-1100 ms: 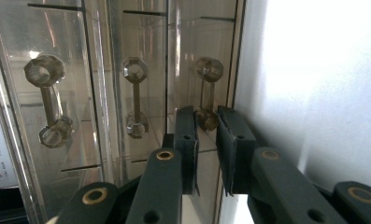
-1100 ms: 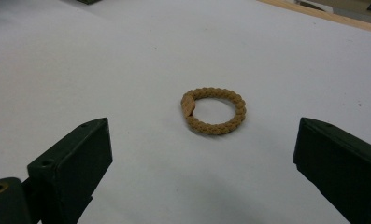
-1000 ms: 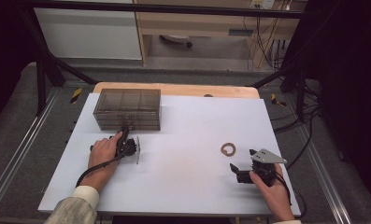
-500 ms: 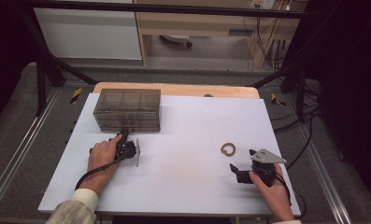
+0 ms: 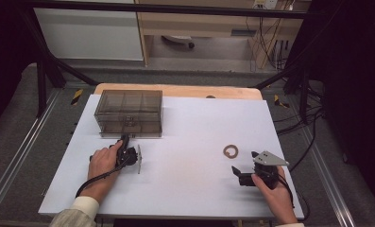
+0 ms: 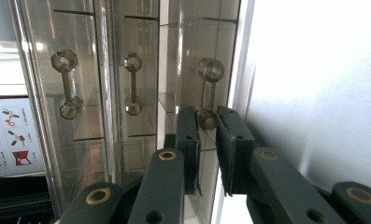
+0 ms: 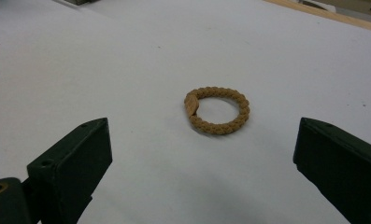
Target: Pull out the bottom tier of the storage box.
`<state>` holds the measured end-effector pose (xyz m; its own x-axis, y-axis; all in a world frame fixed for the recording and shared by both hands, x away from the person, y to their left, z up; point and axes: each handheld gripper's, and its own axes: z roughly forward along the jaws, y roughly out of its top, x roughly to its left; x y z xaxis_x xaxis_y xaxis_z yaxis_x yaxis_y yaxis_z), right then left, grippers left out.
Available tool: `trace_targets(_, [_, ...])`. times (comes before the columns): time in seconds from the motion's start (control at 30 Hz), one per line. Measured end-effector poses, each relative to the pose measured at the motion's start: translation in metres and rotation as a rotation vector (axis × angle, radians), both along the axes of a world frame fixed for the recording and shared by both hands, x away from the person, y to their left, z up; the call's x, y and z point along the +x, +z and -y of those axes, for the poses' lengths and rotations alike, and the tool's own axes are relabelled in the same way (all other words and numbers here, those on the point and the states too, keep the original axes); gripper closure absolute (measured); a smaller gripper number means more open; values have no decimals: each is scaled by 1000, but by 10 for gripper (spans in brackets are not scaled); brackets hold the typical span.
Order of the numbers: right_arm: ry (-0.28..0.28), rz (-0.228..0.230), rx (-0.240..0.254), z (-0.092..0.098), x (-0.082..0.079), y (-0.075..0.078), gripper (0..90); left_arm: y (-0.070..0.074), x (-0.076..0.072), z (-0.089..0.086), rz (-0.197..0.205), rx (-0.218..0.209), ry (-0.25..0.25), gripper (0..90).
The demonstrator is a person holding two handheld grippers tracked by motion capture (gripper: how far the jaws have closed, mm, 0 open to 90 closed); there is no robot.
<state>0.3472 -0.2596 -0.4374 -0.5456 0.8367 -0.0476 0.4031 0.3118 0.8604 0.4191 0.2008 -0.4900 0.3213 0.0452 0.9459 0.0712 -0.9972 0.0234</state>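
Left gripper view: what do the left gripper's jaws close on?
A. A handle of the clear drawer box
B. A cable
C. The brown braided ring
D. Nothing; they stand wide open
A: in the left gripper view the left gripper has its two black jaws pinched on the lower end of a handle of the clear drawer box.

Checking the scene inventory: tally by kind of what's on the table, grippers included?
Drawer box, smoky clear plastic: 1
Drawer handles, clear, seen in the left gripper view: 3
Braided hair tie, tan: 1
Grippers, black, left gripper and right gripper: 2
Total: 7
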Motion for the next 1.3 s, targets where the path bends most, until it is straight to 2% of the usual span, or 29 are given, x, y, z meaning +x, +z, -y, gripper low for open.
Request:
trace_targets(0.23, [0,1,3,1,0,0,48,3,-10,2,-2,-15,2,793])
trace_targets(0.43, [4,1,5,0,0,1,48,3,-18,2,-9,-8,2,793])
trace_targets(0.57, [5,1,4,0,0,1,46,4,-23,2,-17,-23,21,793])
trace_targets(0.77, [8,2,4,0,0,1,46,5,-26,1,-23,-33,30,792])
trace_targets(0.93, [8,1,4,-1,0,1,46,3,-30,5,-30,-19,25,790])
trace_targets(1.3, [11,0,2,-1,0,1,45,7,-36,5,-47,-54,31,789])
